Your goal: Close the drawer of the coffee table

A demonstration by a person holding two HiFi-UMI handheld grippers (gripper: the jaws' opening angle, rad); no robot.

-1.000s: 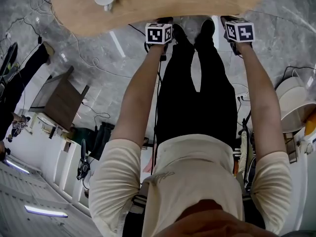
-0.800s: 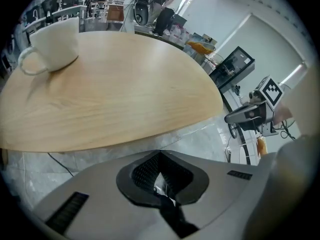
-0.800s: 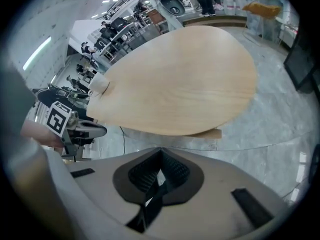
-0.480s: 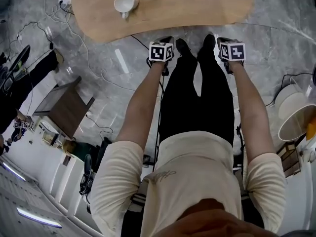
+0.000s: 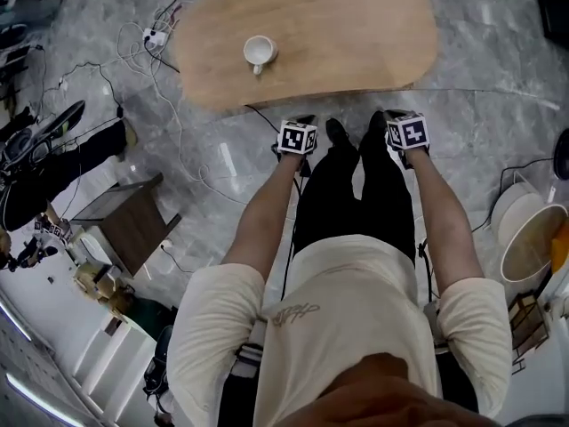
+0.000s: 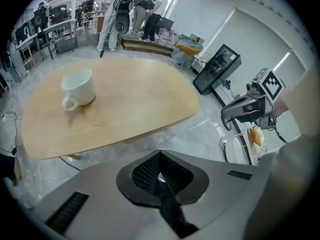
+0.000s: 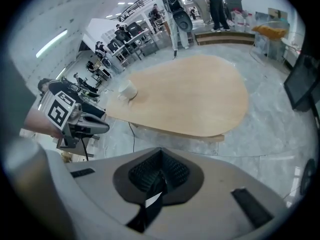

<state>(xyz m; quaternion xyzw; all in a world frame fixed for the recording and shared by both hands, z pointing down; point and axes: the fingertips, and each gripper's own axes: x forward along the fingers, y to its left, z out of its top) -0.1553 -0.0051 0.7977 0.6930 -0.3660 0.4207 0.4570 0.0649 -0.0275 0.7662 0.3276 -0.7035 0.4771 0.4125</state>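
The person stands on the grey marble floor (image 5: 498,69) facing the long side of the oval wooden counter (image 5: 356,34), which is the coffee table of the task. Both arms reach straight down and forward, so the two grippers hang side by side above the floor, just short of the counter's near edge. That placement reads as a stance of approach or rest rather than of work, since neither gripper touches the counter. A white cup (image 5: 259,52) stands upright on the top, left of its middle and well clear of both grippers. The drawer cannot be seen in any view: the head view shows only the top from above, and both gripper views look across the top and its thin front edge, with no drawer front or handle in sight. Whether it stands out or is already pushed home cannot be told. The left gripper (image 6: 161,176) has its ribbed black pads pressed together, with nothing caught between them and only floor beyond. The right gripper (image 7: 159,176) is likewise closed tight and empty, pointing at the counter's near edge from a little way off. If the drawer remains to be closed, the likely next need is to lower a closed gripper to the drawer front and press.
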